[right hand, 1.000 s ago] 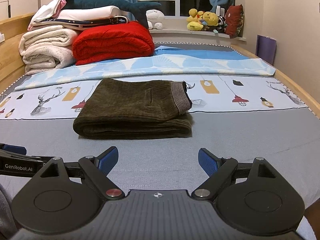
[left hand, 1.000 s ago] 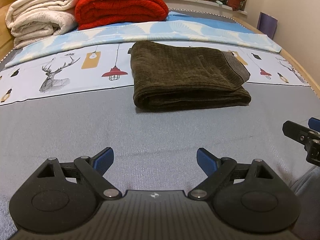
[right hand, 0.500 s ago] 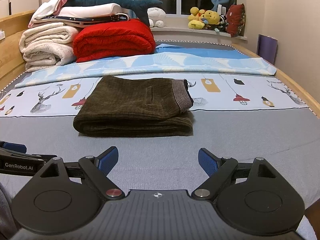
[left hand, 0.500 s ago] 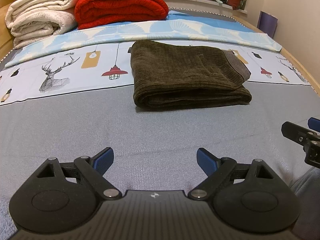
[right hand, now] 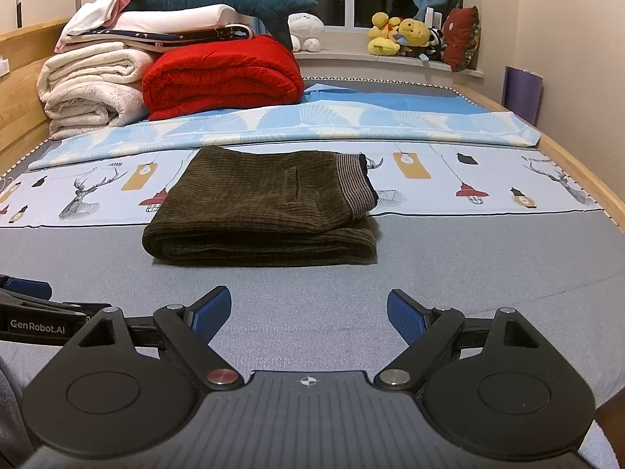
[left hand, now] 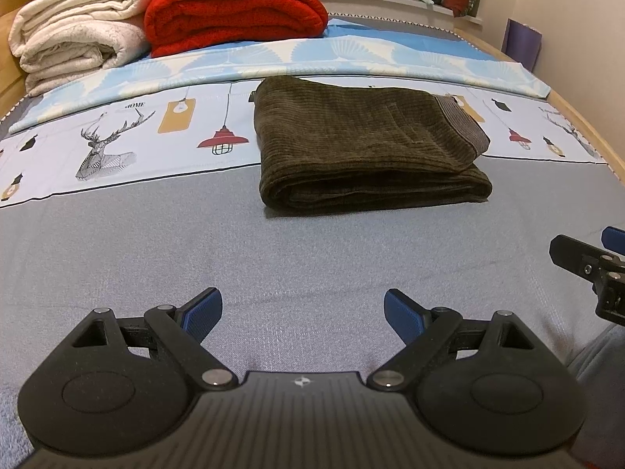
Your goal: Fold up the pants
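Left wrist: pants (left hand: 367,152) lie folded on the bed (left hand: 117,242), well ahead of the left gripper (left hand: 300,312), jaws spread and empty. Right wrist: right gripper (right hand: 308,314) likewise released and empty, pants apart; folding looks done.

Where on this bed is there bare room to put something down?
The grey sheet lies bare between the folded pants and both open grippers, also either side of the pants. The far-left corner is crowded with the stacked blankets.
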The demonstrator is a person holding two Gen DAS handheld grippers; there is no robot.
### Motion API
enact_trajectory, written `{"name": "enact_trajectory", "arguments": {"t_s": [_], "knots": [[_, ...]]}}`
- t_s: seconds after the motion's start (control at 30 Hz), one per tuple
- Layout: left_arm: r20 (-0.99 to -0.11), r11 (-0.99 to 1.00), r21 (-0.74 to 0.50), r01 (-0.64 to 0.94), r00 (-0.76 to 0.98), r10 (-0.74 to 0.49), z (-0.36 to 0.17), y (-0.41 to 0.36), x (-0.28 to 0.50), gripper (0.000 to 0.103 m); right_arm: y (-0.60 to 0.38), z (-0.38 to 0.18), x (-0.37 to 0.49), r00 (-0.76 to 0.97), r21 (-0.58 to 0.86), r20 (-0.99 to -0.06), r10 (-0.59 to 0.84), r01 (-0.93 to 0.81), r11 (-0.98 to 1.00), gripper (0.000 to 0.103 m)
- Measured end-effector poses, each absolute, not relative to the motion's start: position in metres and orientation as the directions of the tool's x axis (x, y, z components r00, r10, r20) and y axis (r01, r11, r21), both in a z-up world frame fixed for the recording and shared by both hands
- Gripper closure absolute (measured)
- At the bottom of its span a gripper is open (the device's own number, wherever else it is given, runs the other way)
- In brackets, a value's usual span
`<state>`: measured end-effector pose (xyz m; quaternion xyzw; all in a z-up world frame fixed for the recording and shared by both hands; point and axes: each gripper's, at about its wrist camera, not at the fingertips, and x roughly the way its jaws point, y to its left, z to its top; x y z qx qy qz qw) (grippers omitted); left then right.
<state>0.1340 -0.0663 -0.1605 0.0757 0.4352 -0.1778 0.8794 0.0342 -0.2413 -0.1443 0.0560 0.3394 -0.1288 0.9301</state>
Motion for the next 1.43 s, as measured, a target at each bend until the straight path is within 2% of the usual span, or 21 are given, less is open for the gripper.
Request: {"name": "enact_trajectory", "arguments": {"t_s": [1.43], "knots": [[-0.783, 0.921, 0.007, 0.390, 0.574, -0.237, -0.1611, -0.0669, 0.1311, 0.010, -0.2412, -0.1458, 0.0352, 0.737, 0.016, -0.646, -0.199, 0.274, 0.962, 0.015]]}}
